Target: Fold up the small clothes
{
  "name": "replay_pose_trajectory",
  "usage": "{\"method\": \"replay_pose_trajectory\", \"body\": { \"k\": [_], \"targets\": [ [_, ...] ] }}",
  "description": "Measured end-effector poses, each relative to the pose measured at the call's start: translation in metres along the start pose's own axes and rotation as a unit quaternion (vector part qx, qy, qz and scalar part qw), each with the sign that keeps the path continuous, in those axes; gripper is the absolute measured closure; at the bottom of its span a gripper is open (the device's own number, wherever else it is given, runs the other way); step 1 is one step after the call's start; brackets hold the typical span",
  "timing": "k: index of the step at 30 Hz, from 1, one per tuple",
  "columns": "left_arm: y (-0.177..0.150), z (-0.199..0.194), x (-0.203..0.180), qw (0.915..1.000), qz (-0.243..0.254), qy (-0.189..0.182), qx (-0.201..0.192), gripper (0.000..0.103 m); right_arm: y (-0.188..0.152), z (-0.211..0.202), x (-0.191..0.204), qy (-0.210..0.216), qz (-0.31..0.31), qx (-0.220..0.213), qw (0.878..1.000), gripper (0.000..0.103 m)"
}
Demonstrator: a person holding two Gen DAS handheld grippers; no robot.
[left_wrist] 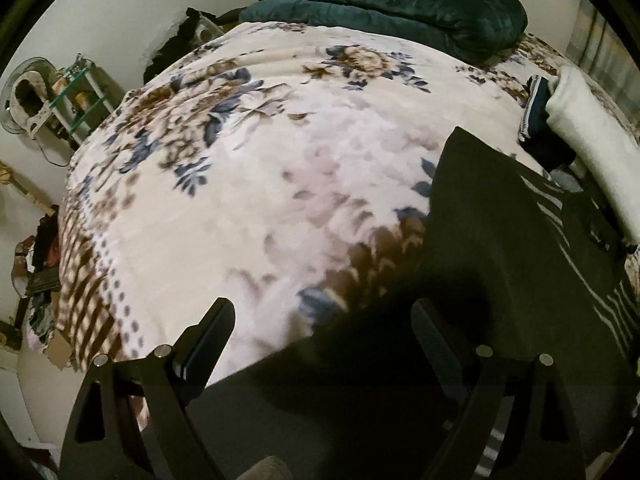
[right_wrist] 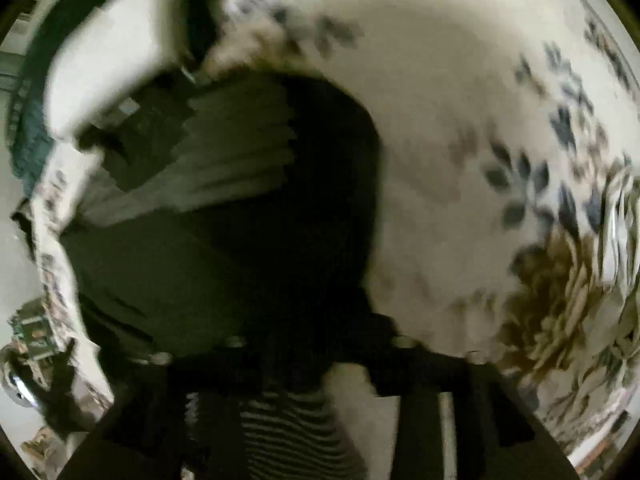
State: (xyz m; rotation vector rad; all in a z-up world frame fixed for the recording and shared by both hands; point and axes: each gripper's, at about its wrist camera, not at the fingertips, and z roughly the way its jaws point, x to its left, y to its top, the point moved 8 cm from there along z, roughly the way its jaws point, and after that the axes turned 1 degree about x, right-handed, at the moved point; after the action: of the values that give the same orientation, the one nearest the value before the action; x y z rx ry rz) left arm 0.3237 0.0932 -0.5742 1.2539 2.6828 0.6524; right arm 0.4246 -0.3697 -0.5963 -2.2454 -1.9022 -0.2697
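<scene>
blanket: plush fleecy cloth | garment: matt dark knit | comforter: sheeny quilted cloth

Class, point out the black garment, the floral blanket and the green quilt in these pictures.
Black garment [left_wrist: 500, 240]: left wrist view, its plain middle.
Floral blanket [left_wrist: 260, 200]: left wrist view, its pale centre.
Green quilt [left_wrist: 400, 4]: left wrist view, its top fold.

Home bedroom. Bed covered by a floral blanket, dark green quilt bundled at the far end, folded clothes stacked at the right edge. Fan and a cluttered shelf rack against the plain wall.
</scene>
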Motion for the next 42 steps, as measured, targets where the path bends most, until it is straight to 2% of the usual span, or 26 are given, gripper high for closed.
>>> {"method": "replay_pose_trajectory", "body": {
  "k": [2,3,5,8,9,11,13,15,16,19,21,24,27,28,29,30,31,33,35,36,38,39,40,42],
  "targets": [
    [0.005,0.008,-0.003,1.0000,0.003,0.000,-0.002,0.013,0.013,-0.012,0.053,0.043,-0.055,-0.018,0.997,0.053],
    [0.007,0.013,-0.004,1.0000,0.005,-0.001,-0.002,0.013,0.017,-0.011,0.074,0.059,-0.079,-0.013,0.995,0.053],
    [0.009,0.024,-0.006,1.0000,0.007,-0.002,0.004,0.013,0.024,0.004,0.142,0.093,-0.150,0.004,0.984,0.053],
    [0.006,0.043,-0.006,0.9998,0.008,0.002,0.017,0.013,0.027,0.045,0.243,0.127,-0.260,0.044,0.956,0.053],
    [0.004,0.048,-0.005,0.9997,0.008,0.001,0.023,0.013,0.025,0.065,0.281,0.133,-0.299,0.063,0.943,0.053],
    [0.001,0.056,-0.004,0.9995,0.007,-0.001,0.030,0.013,0.015,0.092,0.323,0.135,-0.342,0.094,0.925,0.053],
    [-0.003,0.062,0.000,0.9993,0.005,0.001,0.036,0.013,0.009,0.121,0.359,0.109,-0.387,0.111,0.909,0.054],
    [-0.008,0.069,0.003,0.9990,0.000,0.001,0.045,0.013,0.010,0.131,0.375,0.097,-0.395,0.111,0.907,0.088],
    [-0.011,0.072,0.005,0.9987,-0.006,-0.005,0.051,0.013,0.015,0.130,0.381,0.095,-0.394,0.095,0.909,0.100],
    [-0.014,0.078,0.007,0.9981,-0.016,-0.018,0.056,0.013,0.031,0.120,0.387,0.101,-0.382,0.056,0.917,0.101],
    [-0.012,0.080,0.007,0.9983,-0.014,-0.017,0.054,0.013,0.048,0.114,0.385,0.091,-0.366,0.039,0.925,0.101],
    [-0.009,0.084,0.007,0.9982,-0.013,-0.018,0.056,0.013,0.070,0.127,0.378,0.067,-0.341,0.043,0.937,0.101],
    [-0.006,0.081,0.007,0.9981,-0.007,-0.019,0.059,0.013,0.072,0.140,0.371,0.071,-0.329,0.092,0.937,0.097],
    [-0.004,0.075,0.008,0.9985,-0.003,-0.018,0.052,0.013,0.070,0.135,0.366,0.090,-0.313,0.106,0.940,0.082],
    [0.000,0.070,0.010,0.9988,0.002,-0.018,0.046,0.013,0.071,0.124,0.357,0.109,-0.296,0.112,0.942,0.062],
    [0.002,0.061,0.010,0.9991,0.009,-0.018,0.037,0.013,0.071,0.116,0.350,0.126,-0.282,0.111,0.945,0.055],
    [0.004,0.051,0.009,0.9993,0.016,-0.019,0.027,0.013,0.075,0.096,0.330,0.150,-0.255,0.105,0.949,0.049],
    [0.010,0.032,0.006,0.9993,0.034,-0.014,0.008,0.013,0.078,0.065,0.288,0.172,-0.213,0.091,0.958,0.048],
    [0.013,0.017,0.000,0.9985,0.051,-0.018,-0.008,0.013,0.079,0.034,0.227,0.171,-0.165,0.072,0.969,0.045],
    [0.014,0.012,-0.005,0.9979,0.062,-0.018,-0.013,0.013,0.077,0.022,0.193,0.160,-0.143,0.061,0.975,0.045],
    [0.016,0.008,-0.016,0.9966,0.077,-0.023,-0.016,0.013,0.070,0.002,0.113,0.105,-0.102,0.040,0.988,0.045],
    [0.016,0.008,-0.022,0.9961,0.084,-0.023,-0.018,0.013,0.067,-0.002,0.092,0.083,-0.094,0.037,0.991,0.045],
    [0.016,0.008,-0.028,0.9955,0.090,-0.021,-0.020,0.013,0.060,-0.006,0.052,0.046,-0.079,0.032,0.995,0.045],
    [0.017,0.011,-0.042,0.9944,0.102,-0.017,-0.021,0.013,0.050,-0.007,0.010,0.024,-0.051,0.032,0.998,0.045]
  ]
}}
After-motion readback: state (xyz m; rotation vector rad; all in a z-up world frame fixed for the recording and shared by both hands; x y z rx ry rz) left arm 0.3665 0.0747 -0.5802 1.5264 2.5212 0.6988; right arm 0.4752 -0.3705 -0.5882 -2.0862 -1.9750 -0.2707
